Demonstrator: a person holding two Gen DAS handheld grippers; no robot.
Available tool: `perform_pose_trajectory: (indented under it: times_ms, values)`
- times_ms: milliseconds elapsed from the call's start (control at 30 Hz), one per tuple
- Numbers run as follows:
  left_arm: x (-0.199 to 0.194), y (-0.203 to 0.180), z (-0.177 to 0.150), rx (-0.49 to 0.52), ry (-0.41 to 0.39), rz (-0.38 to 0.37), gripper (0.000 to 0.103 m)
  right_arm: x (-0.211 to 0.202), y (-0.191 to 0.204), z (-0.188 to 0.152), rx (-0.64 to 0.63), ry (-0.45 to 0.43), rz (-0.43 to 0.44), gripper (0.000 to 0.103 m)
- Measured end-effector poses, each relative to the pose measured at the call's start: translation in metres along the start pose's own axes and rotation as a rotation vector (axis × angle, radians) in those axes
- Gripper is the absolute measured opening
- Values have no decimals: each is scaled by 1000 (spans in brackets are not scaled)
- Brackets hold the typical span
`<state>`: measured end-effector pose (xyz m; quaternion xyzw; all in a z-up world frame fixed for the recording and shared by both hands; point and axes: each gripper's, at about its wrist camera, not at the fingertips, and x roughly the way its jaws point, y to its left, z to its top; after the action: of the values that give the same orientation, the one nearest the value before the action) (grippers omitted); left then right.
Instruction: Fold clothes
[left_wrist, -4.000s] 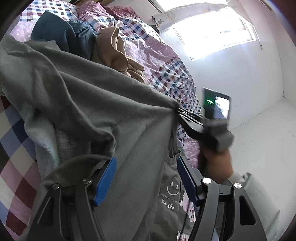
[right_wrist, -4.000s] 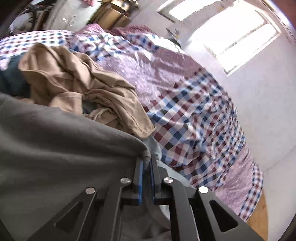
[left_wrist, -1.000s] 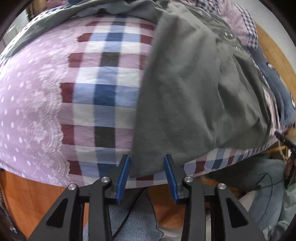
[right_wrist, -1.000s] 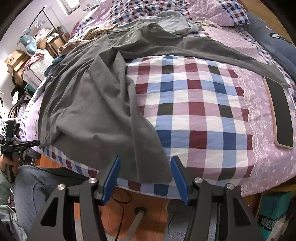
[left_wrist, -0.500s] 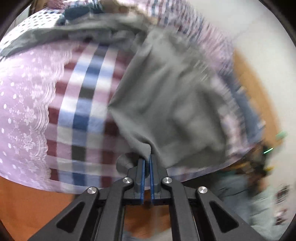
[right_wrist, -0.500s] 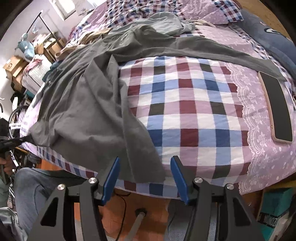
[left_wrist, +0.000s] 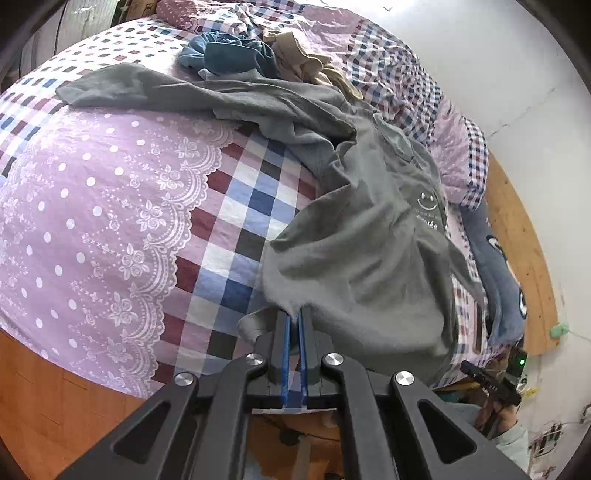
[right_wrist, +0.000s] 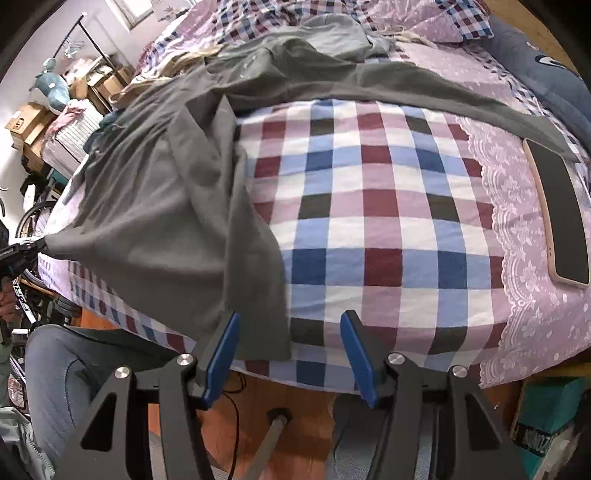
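Note:
A grey long-sleeved shirt (left_wrist: 362, 236) with a small smile print lies spread over the checked bedspread (left_wrist: 240, 206). My left gripper (left_wrist: 293, 317) is shut on a corner of its hem and holds that corner lifted off the bed edge. In the right wrist view the same grey shirt (right_wrist: 166, 206) drapes over the bed's left side, its pinched corner stretched out to the far left. My right gripper (right_wrist: 290, 336) stands open at the bed's front edge, the other hem corner lying between its blue pads (right_wrist: 221, 350) without being pressed.
A teal garment (left_wrist: 229, 51) and a tan garment (left_wrist: 310, 62) lie bunched at the far end of the bed. A phone (right_wrist: 561, 214) rests on the lace-patterned part at right. A navy cushion (left_wrist: 495, 266) lies beside the bed; the person's jeans (right_wrist: 59, 369) show below.
My left gripper closed on the shirt's hem corner and lifted it up and away from the bed edge. The right gripper has stayed open in the same place.

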<state>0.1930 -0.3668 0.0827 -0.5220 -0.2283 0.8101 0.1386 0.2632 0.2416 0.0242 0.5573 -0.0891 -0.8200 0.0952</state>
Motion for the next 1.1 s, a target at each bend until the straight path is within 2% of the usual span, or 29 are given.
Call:
perform_pose_trajectory:
  times_ms: [167, 233, 267, 300, 333, 500, 667, 800, 867, 967, 1033, 1100]
  values:
    - [4, 0, 2, 15, -4, 6, 3, 23, 11, 2, -65, 84, -2, 58]
    - [4, -2, 3, 22, -2, 8, 3, 34, 15, 3, -82, 108, -11, 49]
    - [4, -4, 3, 24, 0, 9, 3, 39, 16, 4, -85, 119, -13, 33]
    - [5, -5, 4, 27, 1, 12, 3, 43, 18, 5, -90, 130, -17, 11]
    - [4, -5, 3, 29, 3, 12, 3, 47, 21, 4, -103, 137, -29, 2]
    - [0, -7, 2, 37, 18, 3, 3, 29, 35, -3, -171, 134, -61, 0]
    - [-16, -16, -5, 59, 19, -48, 3, -40, 22, -17, -158, 65, -131, 0]
    - [-9, -18, -16, 66, 52, -21, 3, -74, 3, -19, -110, 28, -133, 0]
    - [-6, -17, -19, 58, 53, -18, 3, -74, -1, -16, -103, 11, -85, 1]
    - [-5, -16, -21, 45, 46, -19, 3, -52, 6, -13, -100, 37, -63, 4]
    - [-7, -17, -20, 48, 43, -15, 3, -30, 15, -15, -121, 89, -17, 4]
    - [-9, -18, -19, 57, 41, -8, 3, -11, 21, -14, -140, 131, 0, 9]
